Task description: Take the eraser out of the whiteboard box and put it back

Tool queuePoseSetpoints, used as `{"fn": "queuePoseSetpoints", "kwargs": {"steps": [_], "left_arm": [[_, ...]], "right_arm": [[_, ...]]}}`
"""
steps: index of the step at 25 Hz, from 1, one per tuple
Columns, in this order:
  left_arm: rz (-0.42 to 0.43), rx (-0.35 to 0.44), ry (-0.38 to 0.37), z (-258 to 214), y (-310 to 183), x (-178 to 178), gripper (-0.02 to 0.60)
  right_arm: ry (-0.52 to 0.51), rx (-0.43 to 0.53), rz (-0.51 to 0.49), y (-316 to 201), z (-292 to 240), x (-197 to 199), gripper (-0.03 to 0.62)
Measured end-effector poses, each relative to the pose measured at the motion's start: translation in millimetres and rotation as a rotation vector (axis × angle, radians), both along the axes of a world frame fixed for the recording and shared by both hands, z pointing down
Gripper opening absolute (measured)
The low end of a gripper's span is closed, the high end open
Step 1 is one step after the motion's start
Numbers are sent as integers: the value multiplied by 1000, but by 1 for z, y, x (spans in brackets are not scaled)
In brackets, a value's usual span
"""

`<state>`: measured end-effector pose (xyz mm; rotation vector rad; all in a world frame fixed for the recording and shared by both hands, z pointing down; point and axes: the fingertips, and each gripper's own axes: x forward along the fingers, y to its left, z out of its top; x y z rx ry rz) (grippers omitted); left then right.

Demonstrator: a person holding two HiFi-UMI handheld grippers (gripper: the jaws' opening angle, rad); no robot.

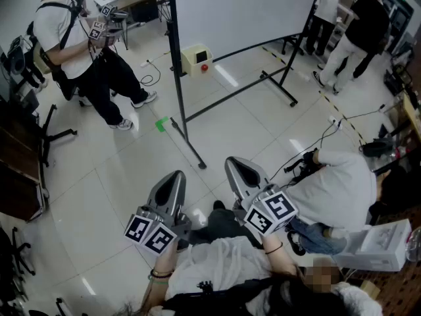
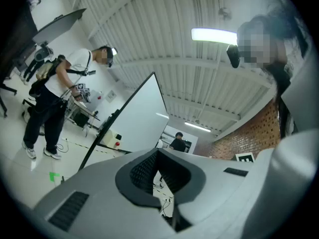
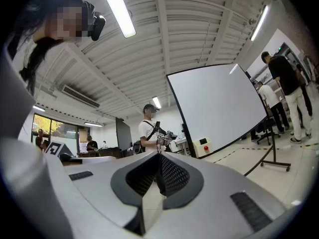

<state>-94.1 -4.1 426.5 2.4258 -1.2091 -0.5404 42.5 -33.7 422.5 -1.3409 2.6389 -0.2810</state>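
Note:
A whiteboard (image 1: 243,12) on a black wheeled stand fills the far middle of the head view. A cream box with a red button (image 1: 196,59) hangs at its lower left corner. No eraser shows in any view. My left gripper (image 1: 176,175) and right gripper (image 1: 235,163) are held side by side over the floor, well short of the board, both shut with nothing between the jaws. The left gripper view shows the board (image 2: 142,118) edge-on beyond its shut jaws. In the right gripper view, the board (image 3: 219,108) and the box (image 3: 204,146) lie ahead to the right.
The stand's long foot (image 1: 187,140) runs toward me across the tiled floor. A person with grippers (image 1: 72,38) stands at the back left, others (image 1: 358,25) at the back right. Someone in white (image 1: 335,189) crouches close on my right, near cables and a white carton (image 1: 385,242).

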Motion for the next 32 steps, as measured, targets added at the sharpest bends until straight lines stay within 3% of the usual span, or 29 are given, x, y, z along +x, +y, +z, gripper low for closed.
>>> {"fn": "queuePoseSetpoints", "kwargs": {"steps": [5, 7, 11, 16, 24, 28, 32], "left_arm": [[-40, -29, 11, -1, -7, -16, -12], [-61, -33, 16, -2, -17, -21, -12], [-101, -42, 13, 1, -49, -22, -12], [-167, -37, 2, -7, -104, -18, -12], [-385, -26, -33, -21, -154, -46, -12], [-518, -50, -23, -14, -158, -68, -12], [-582, -56, -29, -12, -164, -80, -12]], "right_arm": [[35, -9, 65, -55, -13, 11, 78], [43, -4, 68, -91, -23, 13, 180], [66, 15, 75, -183, -33, 13, 230], [176, -36, 52, -314, -12, 2, 319], [443, -165, -5, -469, 64, -24, 327], [495, -240, -30, -508, 99, -38, 325], [498, -269, -22, -523, 121, -37, 302]]}}
